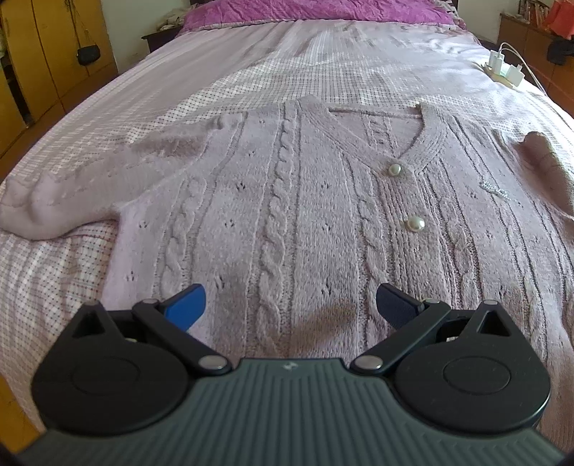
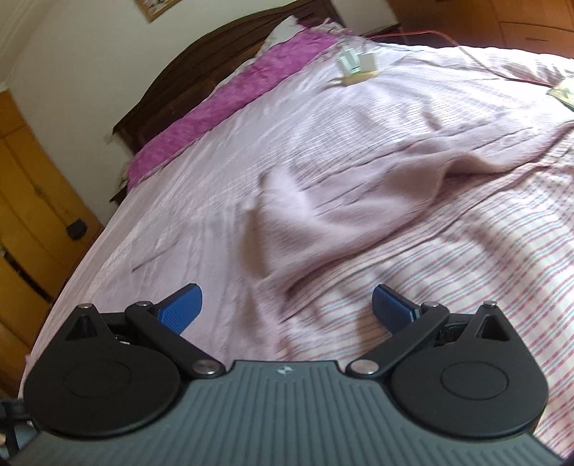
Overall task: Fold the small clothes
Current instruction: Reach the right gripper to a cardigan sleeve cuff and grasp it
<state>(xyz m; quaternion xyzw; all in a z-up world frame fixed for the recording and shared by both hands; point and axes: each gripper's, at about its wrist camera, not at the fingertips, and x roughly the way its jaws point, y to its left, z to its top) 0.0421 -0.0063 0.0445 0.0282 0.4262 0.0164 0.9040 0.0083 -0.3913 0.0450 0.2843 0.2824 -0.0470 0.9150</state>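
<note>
Left gripper (image 1: 290,304) hovers low over a bed, its two blue fingers spread wide and holding nothing. Directly beneath and ahead of it lies a pale lilac cable-knit cardigan (image 1: 287,200), spread flat and face up on a checked bedsheet (image 1: 53,286). The cardigan's long axis runs from 6 o'clock, at the gripper, toward 12 o'clock, where the V-neck (image 1: 412,143) opens; two pearl buttons (image 1: 394,169) sit just right of centre. At about 9 o'clock the left sleeve (image 1: 71,200) stretches away sideways, its cuff near the bed's edge. At about 2 o'clock the right sleeve (image 1: 549,165) lies partly turned over at the shoulder. A purple blanket (image 1: 315,12) crosses the head of the bed at 12 o'clock, and white plugs on a power strip (image 1: 502,68) rest at 1 o'clock.

Right gripper (image 2: 287,308) is also spread wide and empty. Its view is blurred. From 12 to 2 o'clock lies soft lilac fabric (image 2: 323,200), probably the cardigan's right sleeve or side, on a striped sheet (image 2: 466,269).

Judging from this, folding has not begun. The left gripper is nearer the body and hem; the left sleeve, lying crosswise at 9 o'clock, is within easier reach of it, while the right gripper faces the right side.
</note>
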